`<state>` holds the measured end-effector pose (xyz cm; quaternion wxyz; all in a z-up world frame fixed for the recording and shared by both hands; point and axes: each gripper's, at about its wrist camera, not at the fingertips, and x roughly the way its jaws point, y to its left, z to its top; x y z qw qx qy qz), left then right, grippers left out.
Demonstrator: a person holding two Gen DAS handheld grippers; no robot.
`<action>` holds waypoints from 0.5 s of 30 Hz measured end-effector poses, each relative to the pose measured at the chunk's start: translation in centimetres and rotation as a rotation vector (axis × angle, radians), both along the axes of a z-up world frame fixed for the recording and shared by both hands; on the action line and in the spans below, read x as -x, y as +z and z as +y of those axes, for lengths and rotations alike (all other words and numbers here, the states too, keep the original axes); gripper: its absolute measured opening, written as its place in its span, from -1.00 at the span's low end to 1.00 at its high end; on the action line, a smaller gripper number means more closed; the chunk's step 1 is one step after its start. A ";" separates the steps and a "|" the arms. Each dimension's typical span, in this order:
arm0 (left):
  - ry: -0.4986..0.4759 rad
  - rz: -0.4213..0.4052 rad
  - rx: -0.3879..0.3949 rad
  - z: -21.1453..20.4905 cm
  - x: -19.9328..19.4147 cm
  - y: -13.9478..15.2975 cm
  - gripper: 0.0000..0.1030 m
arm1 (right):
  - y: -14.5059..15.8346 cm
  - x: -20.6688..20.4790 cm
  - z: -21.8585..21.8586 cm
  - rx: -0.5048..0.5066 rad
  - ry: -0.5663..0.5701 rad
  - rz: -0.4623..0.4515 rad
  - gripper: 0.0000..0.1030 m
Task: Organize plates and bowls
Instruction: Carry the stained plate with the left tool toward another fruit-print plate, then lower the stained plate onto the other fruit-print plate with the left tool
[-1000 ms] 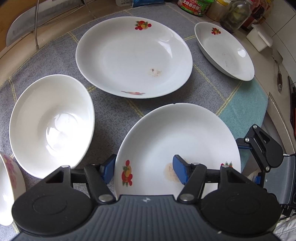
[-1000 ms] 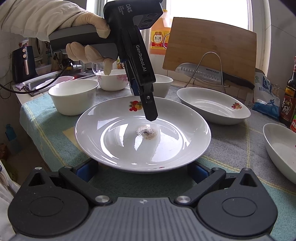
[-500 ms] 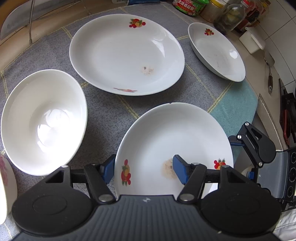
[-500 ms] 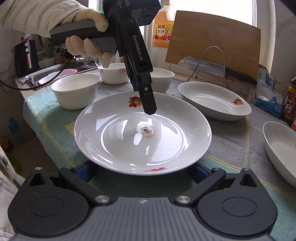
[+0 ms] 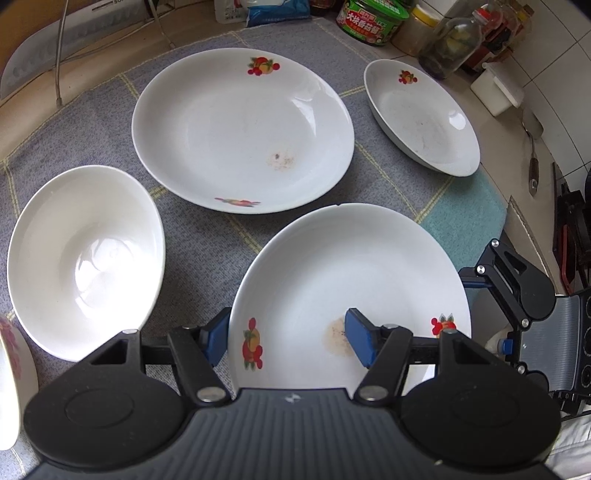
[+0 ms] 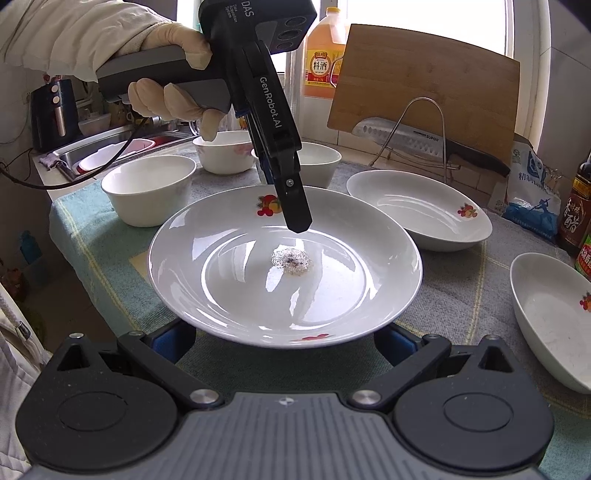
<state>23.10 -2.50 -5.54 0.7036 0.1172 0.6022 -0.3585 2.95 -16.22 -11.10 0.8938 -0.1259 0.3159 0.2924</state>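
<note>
A white plate with fruit prints (image 5: 343, 266) (image 6: 284, 288) lies on the grey-and-teal cloth and has a greasy smear in its middle. My left gripper (image 5: 287, 340) stands open and points steeply down over the plate's far rim. One blue pad is outside the edge and the other over the inside, and neither presses. From the right wrist view its front finger (image 6: 291, 199) hovers just above the plate. My right gripper (image 6: 282, 341) is open wide at the near rim, its fingertips hidden under the plate. A second plate (image 5: 242, 129) (image 6: 417, 210) and a deep dish (image 5: 421, 118) (image 6: 550, 317) lie beyond.
White bowls stand nearby: one (image 5: 83, 258) beside the plate, one (image 6: 147, 188) near the cloth's corner, a floral one (image 6: 225, 151) behind. A cutting board (image 6: 424, 85) and a knife (image 6: 406, 136) rest on a wire rack. Bottles and jars (image 5: 373, 18) line the wall; a sink (image 6: 103, 155) lies far left.
Both grippers keep their places around the near plate and their jaws stay as they were. The left wrist view has drifted only slightly.
</note>
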 end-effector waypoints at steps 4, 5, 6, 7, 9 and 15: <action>-0.004 -0.014 0.006 -0.8 -0.1 0.7 0.23 | 0.5 -0.2 -0.6 -0.002 -0.003 0.000 1.00; -0.005 -0.019 0.009 -1.0 -0.2 1.0 0.23 | 0.7 -0.3 -0.9 -0.005 -0.005 0.000 1.00; -0.008 -0.024 0.012 -1.3 -0.2 1.2 0.23 | 0.8 -0.4 -1.1 -0.007 -0.007 -0.001 1.00; -0.007 -0.029 0.016 -1.6 -0.3 1.4 0.23 | 0.9 -0.5 -1.3 -0.010 -0.010 -0.002 1.00; -0.008 -0.037 0.020 -2.0 -0.6 1.7 0.23 | 1.3 -0.8 -1.8 -0.013 -0.015 -0.007 1.00; -0.020 -0.066 0.026 -4.5 -1.6 2.5 0.23 | 2.0 -1.8 -3.3 -0.009 -0.034 -0.026 1.00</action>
